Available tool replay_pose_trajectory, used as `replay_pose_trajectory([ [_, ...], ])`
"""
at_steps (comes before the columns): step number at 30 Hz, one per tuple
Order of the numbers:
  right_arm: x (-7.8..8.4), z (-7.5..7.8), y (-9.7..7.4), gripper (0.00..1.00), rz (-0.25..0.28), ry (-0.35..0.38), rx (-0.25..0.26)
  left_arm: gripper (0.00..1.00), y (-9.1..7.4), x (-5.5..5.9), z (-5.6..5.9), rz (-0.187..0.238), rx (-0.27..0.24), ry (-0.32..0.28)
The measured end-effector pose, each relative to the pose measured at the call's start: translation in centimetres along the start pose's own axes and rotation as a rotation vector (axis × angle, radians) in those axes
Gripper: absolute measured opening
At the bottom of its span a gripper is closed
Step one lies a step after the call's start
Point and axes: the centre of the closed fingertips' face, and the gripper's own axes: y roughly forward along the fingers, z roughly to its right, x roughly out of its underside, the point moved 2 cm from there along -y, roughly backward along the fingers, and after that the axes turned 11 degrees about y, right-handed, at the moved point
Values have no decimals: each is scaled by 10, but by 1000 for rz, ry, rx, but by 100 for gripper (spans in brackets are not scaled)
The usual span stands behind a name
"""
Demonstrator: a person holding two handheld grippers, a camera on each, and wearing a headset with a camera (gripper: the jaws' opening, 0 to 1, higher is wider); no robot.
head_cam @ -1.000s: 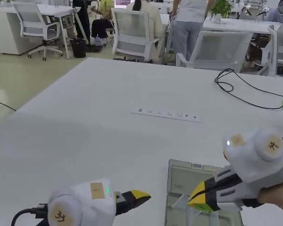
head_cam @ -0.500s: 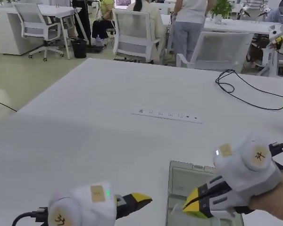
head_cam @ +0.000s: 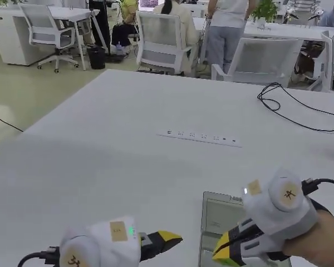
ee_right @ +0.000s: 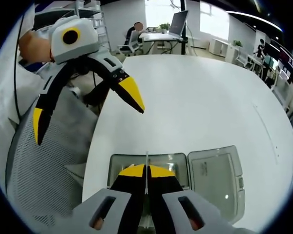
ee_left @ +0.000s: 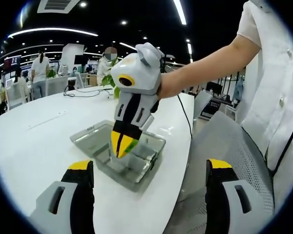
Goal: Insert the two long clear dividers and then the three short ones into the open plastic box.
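Observation:
The open clear plastic box (ee_right: pixel 136 161) lies near the table's front edge, its lid (ee_right: pixel 215 175) folded flat beside it. My right gripper (ee_right: pixel 146 171) is shut on a thin clear divider (ee_right: pixel 146 158), held on edge straight over the box's tray. In the left gripper view the right gripper (ee_left: pixel 122 148) points down into the box (ee_left: pixel 146 168). My left gripper (ee_left: pixel 149 168) stands wide open with nothing between its jaws, a short way from the box. The head view has the left gripper (head_cam: pixel 170 242) at the bottom left, the right gripper (head_cam: pixel 222 255) over the box lid (head_cam: pixel 217 214).
A flush power strip (head_cam: pixel 200 137) runs across the white table (head_cam: pixel 100 167). A black cable (head_cam: pixel 289 105) loops at the far right. White chairs (head_cam: pixel 161 39) and people stand beyond the table's far edge. A mesh chair (ee_left: pixel 234 146) sits close behind the box.
My right gripper has sunk toward the box with the divider, drifting slightly left. The left gripper has hardly moved. The head camera has shifted a little.

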Motion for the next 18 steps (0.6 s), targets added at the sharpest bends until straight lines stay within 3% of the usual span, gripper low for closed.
replay_pose_trajectory([
  [18, 9, 2, 17, 3, -93, -14, 5, 97, 0, 2, 1, -3, 6, -4],
])
